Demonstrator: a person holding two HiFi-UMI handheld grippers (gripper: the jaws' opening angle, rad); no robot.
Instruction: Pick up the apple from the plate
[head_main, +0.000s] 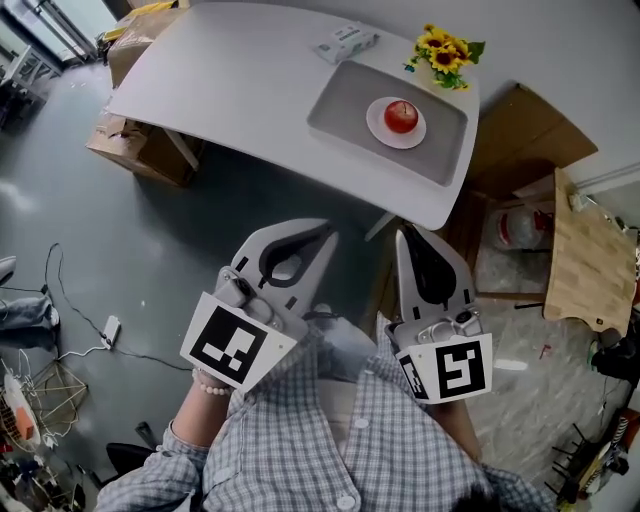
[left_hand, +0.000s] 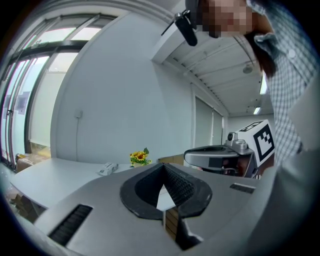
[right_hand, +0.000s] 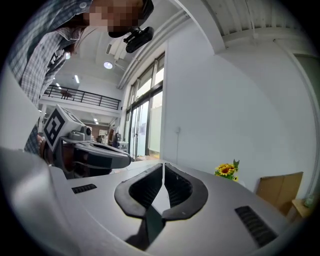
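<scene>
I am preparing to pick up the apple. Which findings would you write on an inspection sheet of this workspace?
Surface: white table bearing a grey tray.
Job's things: red apple on a white plate, inside the tray.
Clutter: sunflowers and a small white packet at the table's far edge.
Grippers: left gripper and right gripper both shut and empty, held near the person's body, short of the table.
Cables: power strip with cable on the floor, left.
Surroundings: cardboard boxes beneath the table; wooden board at right.
</scene>
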